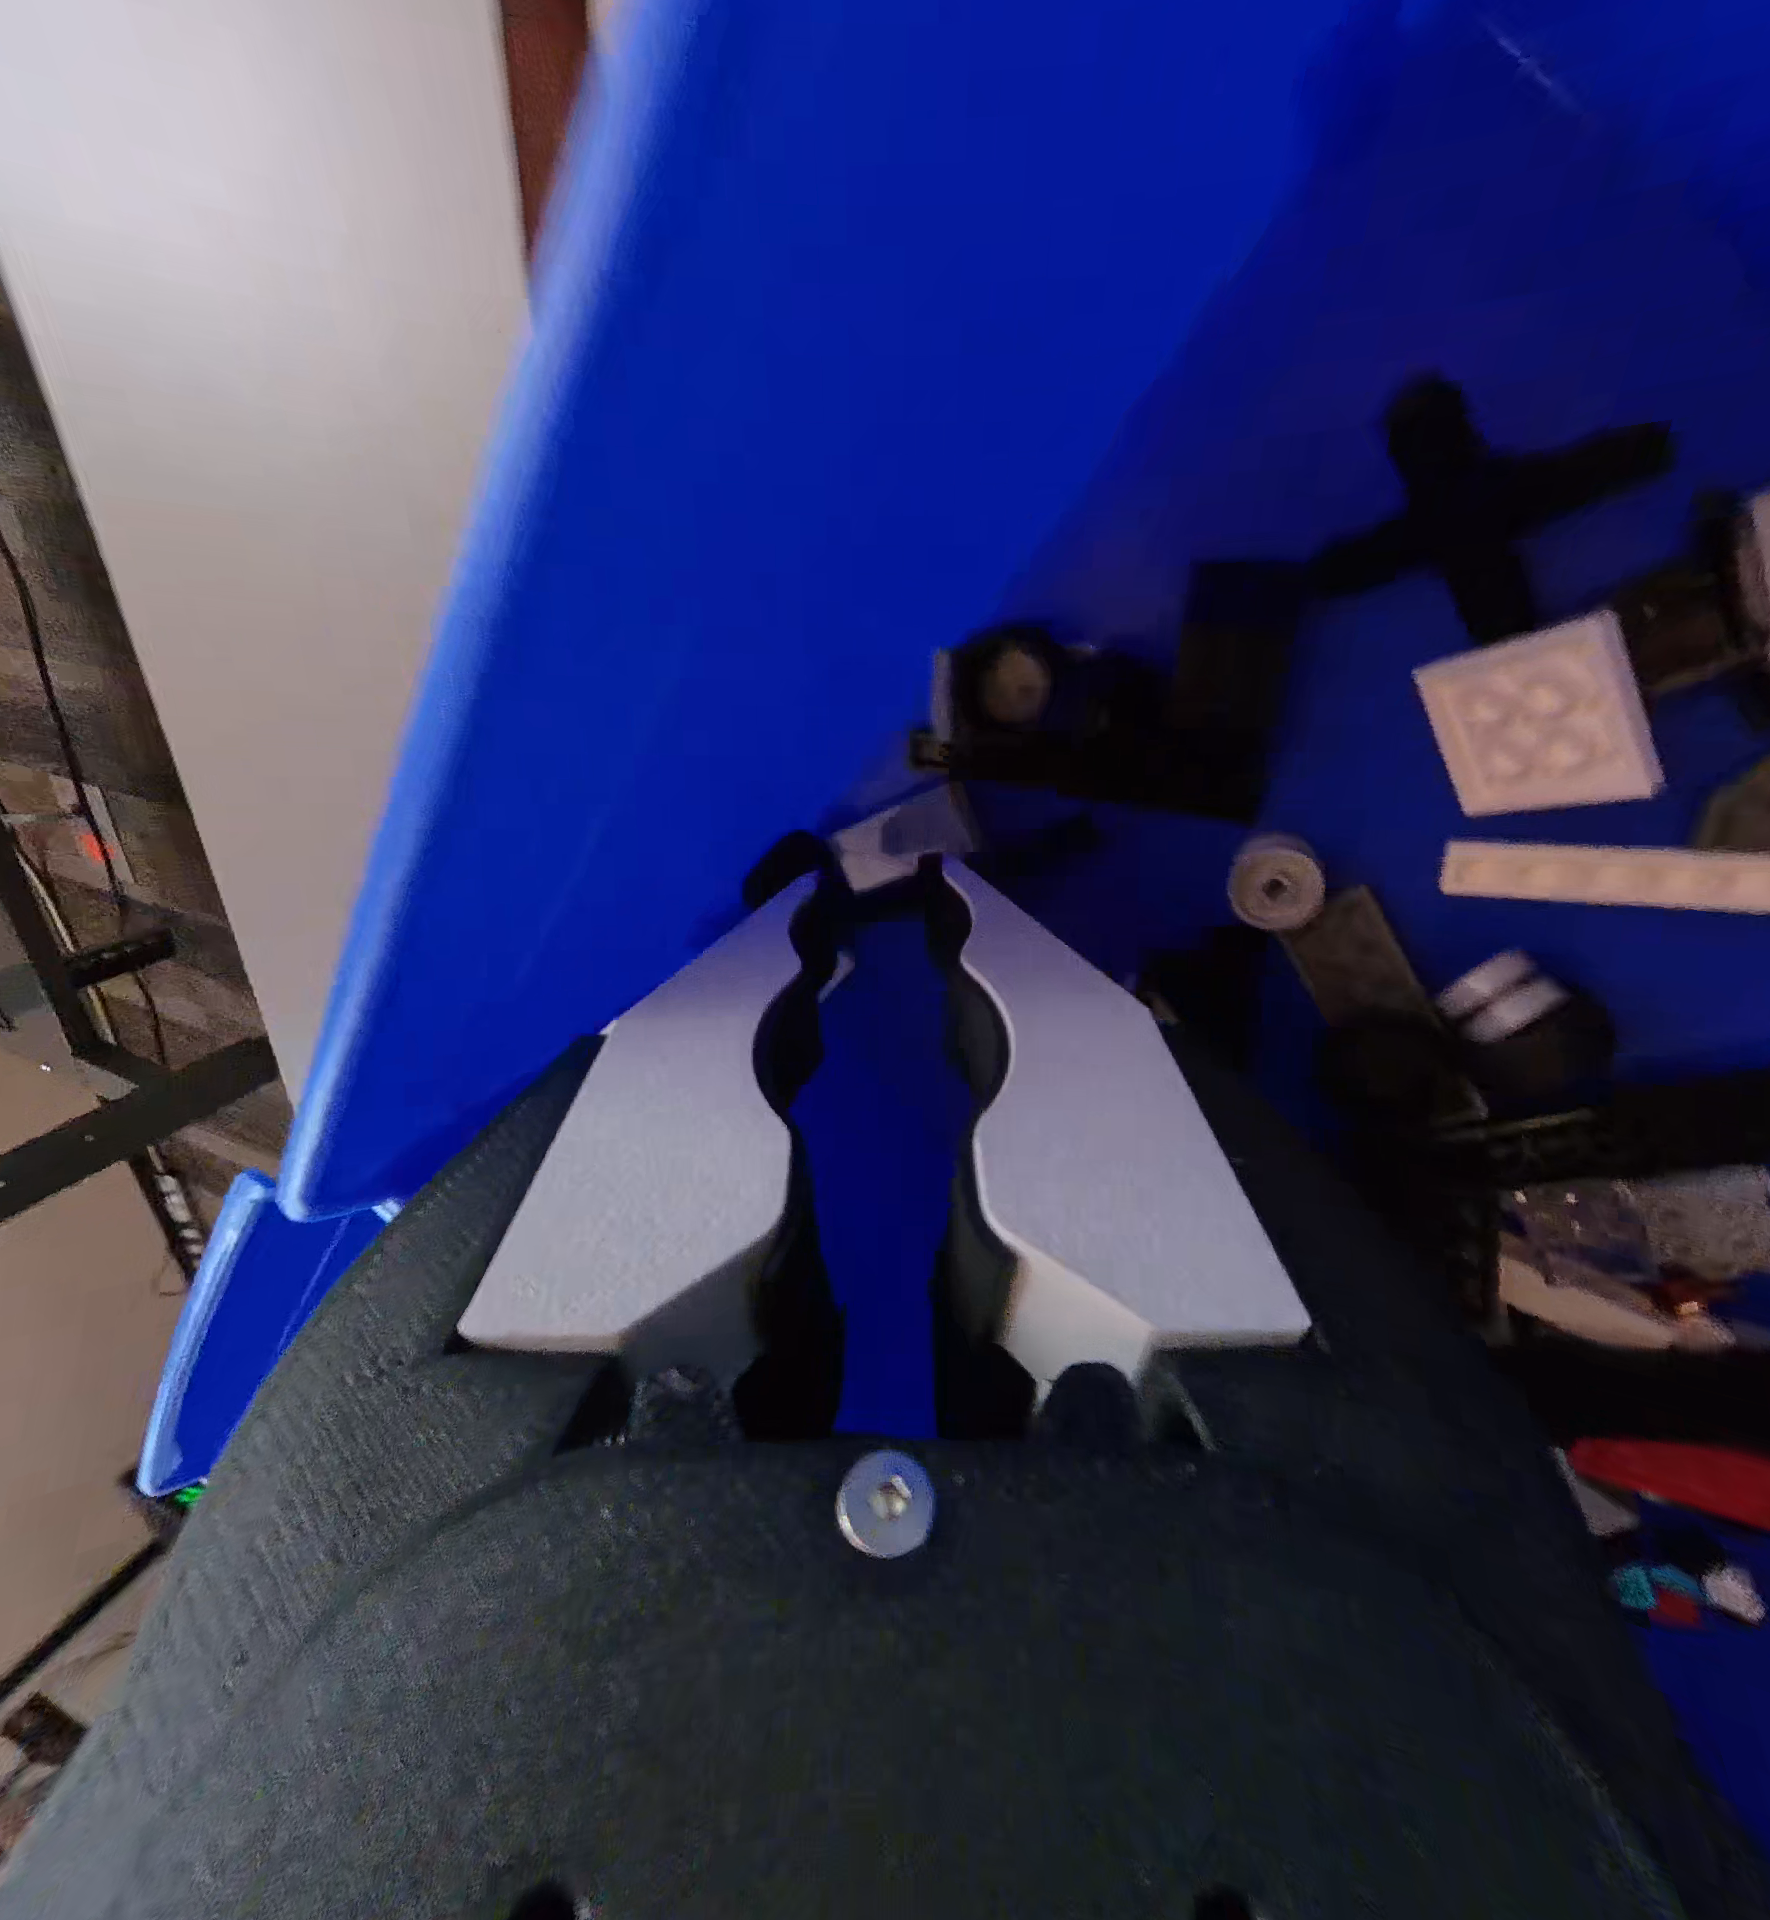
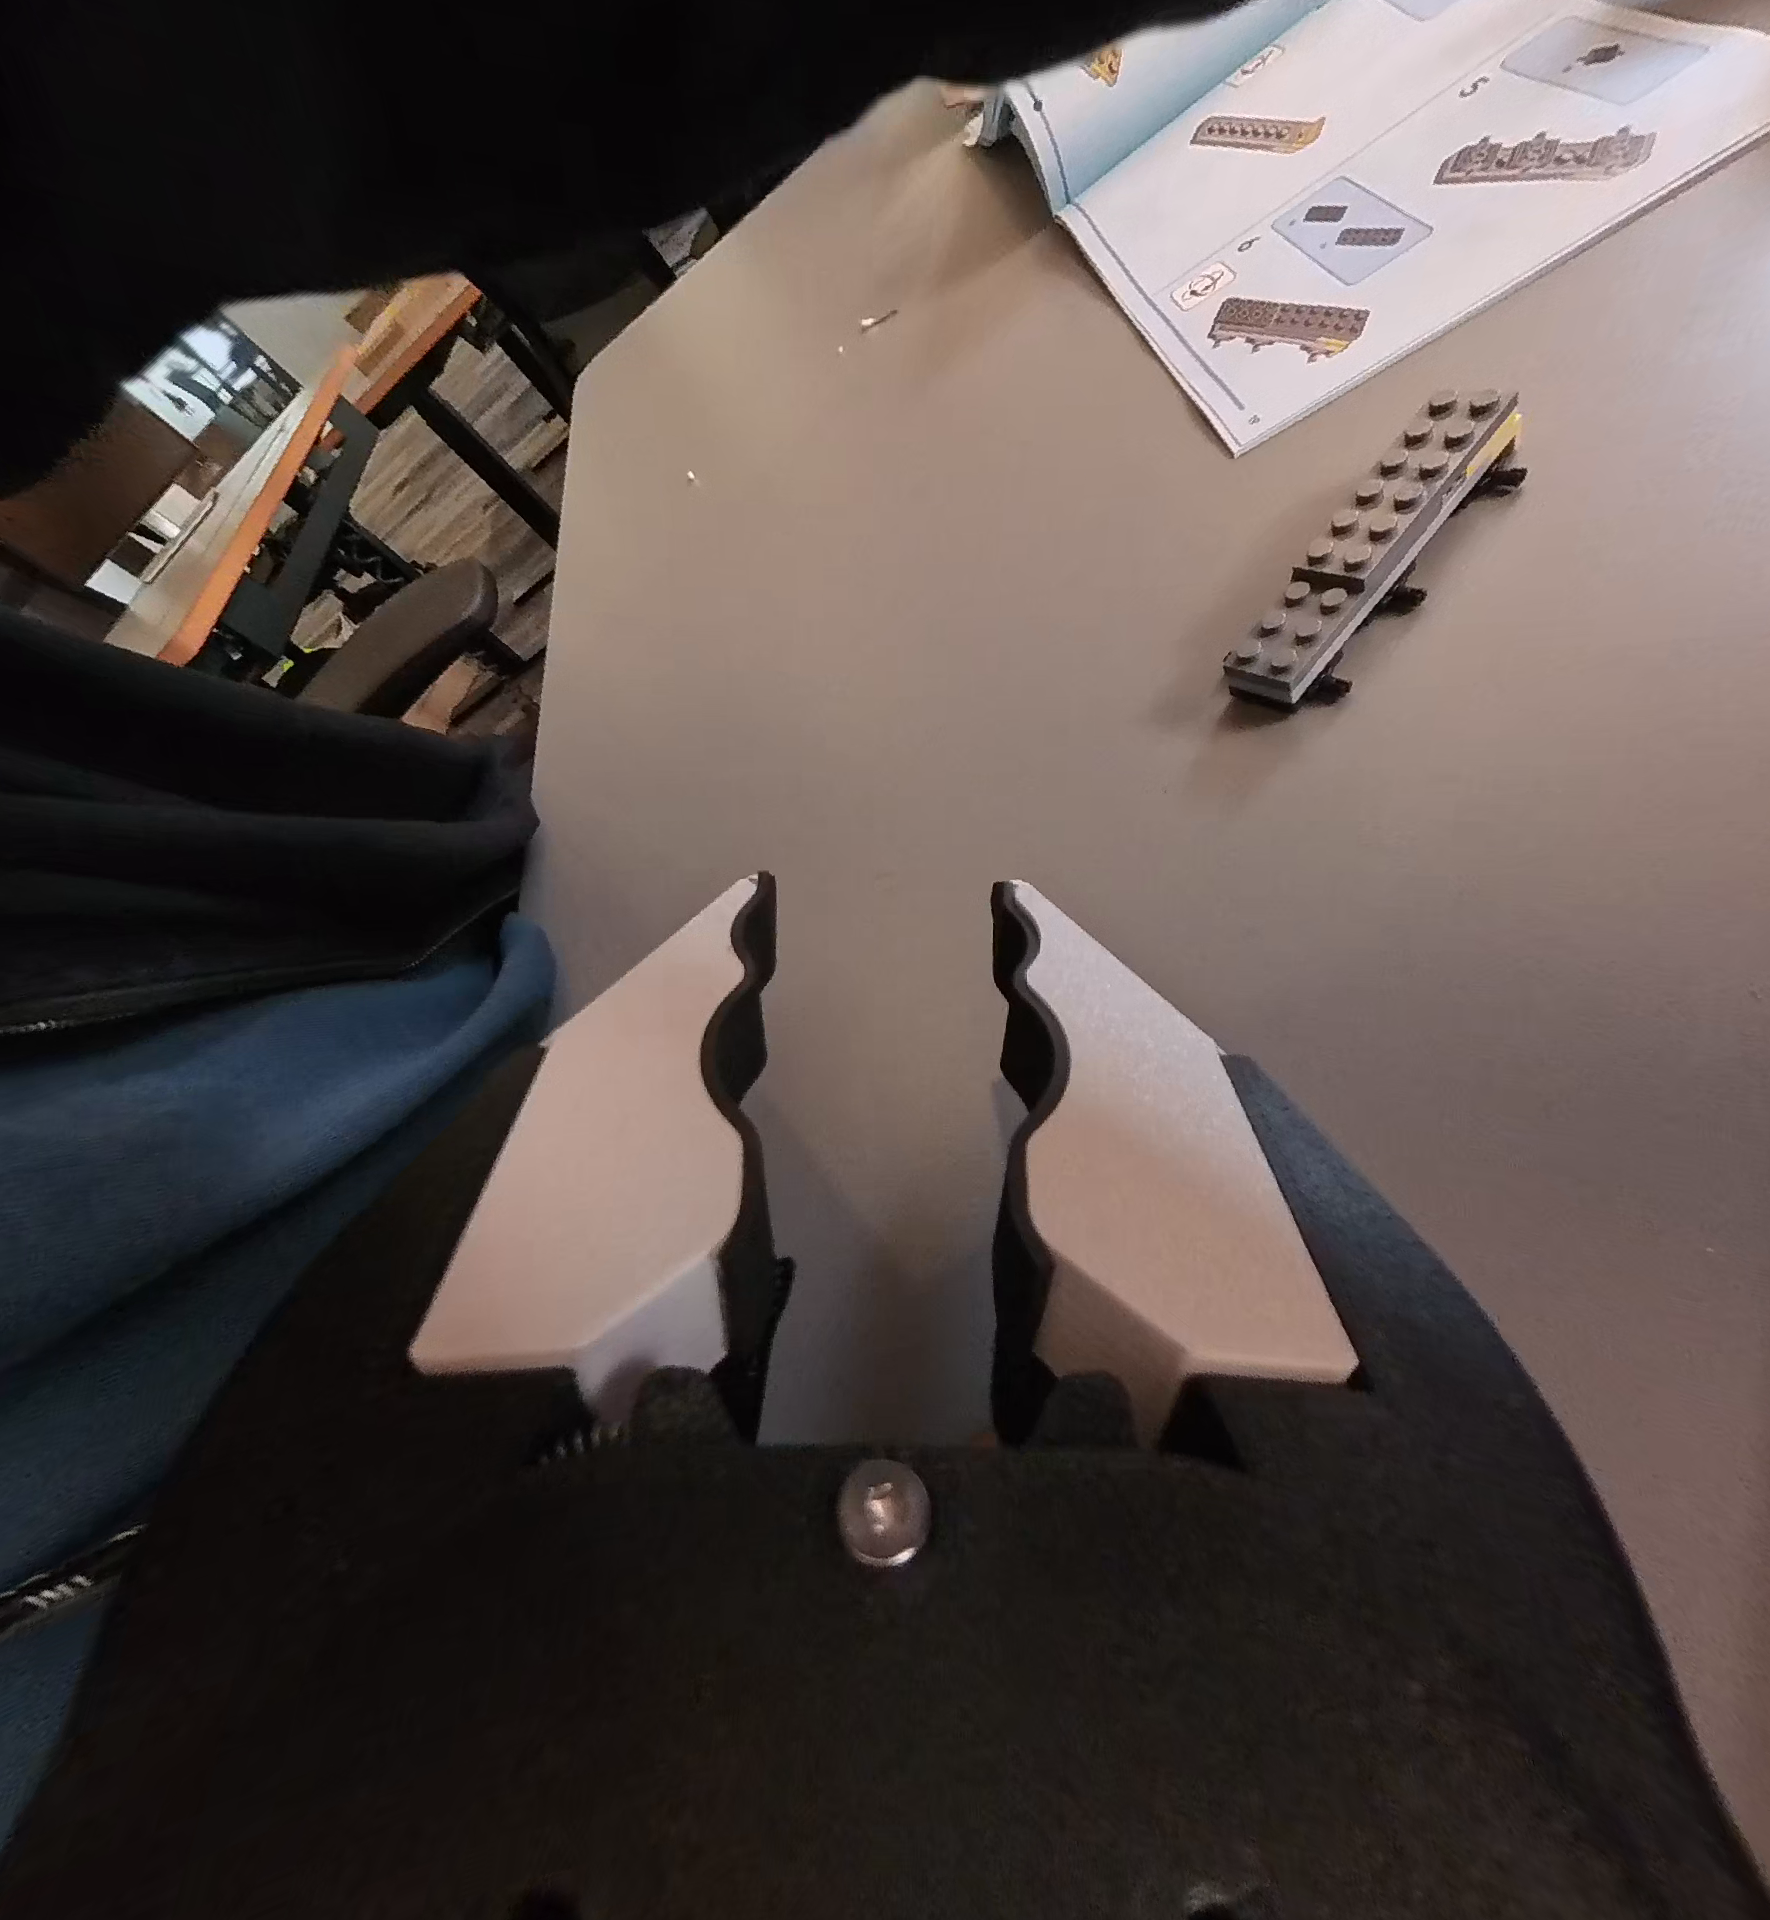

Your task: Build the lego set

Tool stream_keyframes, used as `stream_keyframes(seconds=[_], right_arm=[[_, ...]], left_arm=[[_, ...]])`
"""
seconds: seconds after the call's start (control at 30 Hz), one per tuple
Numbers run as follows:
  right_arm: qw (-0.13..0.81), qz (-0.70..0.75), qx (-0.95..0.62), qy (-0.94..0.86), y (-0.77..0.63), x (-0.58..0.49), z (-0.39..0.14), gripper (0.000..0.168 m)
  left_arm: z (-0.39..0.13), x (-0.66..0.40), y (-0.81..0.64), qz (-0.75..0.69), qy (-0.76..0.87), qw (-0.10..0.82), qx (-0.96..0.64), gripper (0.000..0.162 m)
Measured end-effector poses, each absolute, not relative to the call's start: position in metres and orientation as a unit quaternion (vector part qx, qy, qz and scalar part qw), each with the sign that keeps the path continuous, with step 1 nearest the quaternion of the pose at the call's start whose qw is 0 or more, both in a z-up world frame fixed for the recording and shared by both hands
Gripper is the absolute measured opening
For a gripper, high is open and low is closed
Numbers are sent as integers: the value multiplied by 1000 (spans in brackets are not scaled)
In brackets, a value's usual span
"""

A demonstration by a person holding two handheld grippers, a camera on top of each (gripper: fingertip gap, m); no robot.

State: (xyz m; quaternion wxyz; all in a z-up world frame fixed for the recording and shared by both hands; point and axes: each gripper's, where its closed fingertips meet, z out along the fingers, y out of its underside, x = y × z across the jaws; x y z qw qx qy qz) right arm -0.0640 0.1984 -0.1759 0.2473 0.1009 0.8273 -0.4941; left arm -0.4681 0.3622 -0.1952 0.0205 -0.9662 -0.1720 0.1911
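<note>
Inside the blue parts bin (image 1: 964, 364), the left hand-held gripper (image 1: 886, 883) pinches a small grey piece (image 1: 896, 847) that could slip, while the right hand-held gripper (image 2: 881, 894) hangs spread, the grey studded assembly (image 2: 1369, 551) well apart on the worktop (image 2: 860, 571).

Printed step numerals and build diagrams on the open instruction booklet (image 2: 1380, 197), left unquoted; no other legible writing.
</note>
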Motion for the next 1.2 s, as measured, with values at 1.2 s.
stream_keyframes(seconds=[1.2], right_arm=[[240,-490,98,833,198,-63,-178,42]], left_arm=[[-208,-432,379,28,-246,47,-968,19]])
